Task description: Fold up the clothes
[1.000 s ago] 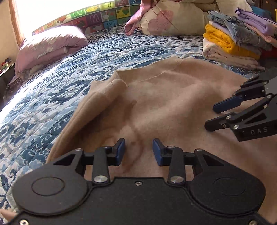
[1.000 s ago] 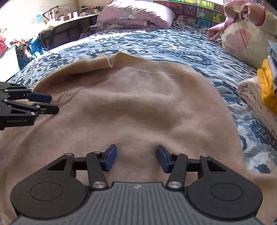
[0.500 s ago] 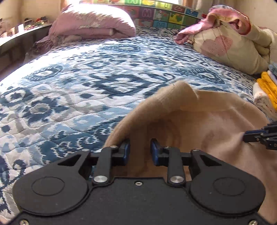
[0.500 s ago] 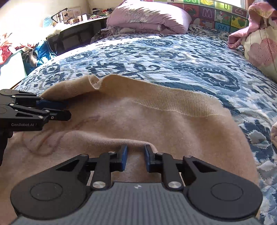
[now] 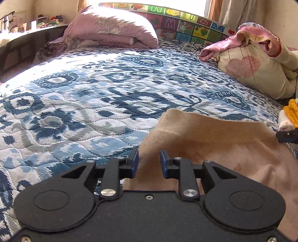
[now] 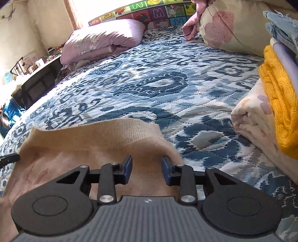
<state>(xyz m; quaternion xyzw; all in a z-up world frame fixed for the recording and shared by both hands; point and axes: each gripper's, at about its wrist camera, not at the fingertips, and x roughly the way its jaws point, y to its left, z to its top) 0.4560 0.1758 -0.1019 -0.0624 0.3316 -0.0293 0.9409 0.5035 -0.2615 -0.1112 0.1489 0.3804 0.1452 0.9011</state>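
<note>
Bright window [image 5: 149,1] sunlight, glare on pillow [image 5: 111,26], fisheye-bent edges, sharp focus

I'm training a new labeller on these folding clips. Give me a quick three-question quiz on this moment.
1. True or false: the beige sweater lies on a blue patterned quilt.
2. Which item sits directly on the cream folded cloth: A) yellow knit B) pink pillow?
3. What lies between the fingers of the left gripper and the right gripper?

Key: 1 true; 2 A; 3 sweater fabric.
</note>
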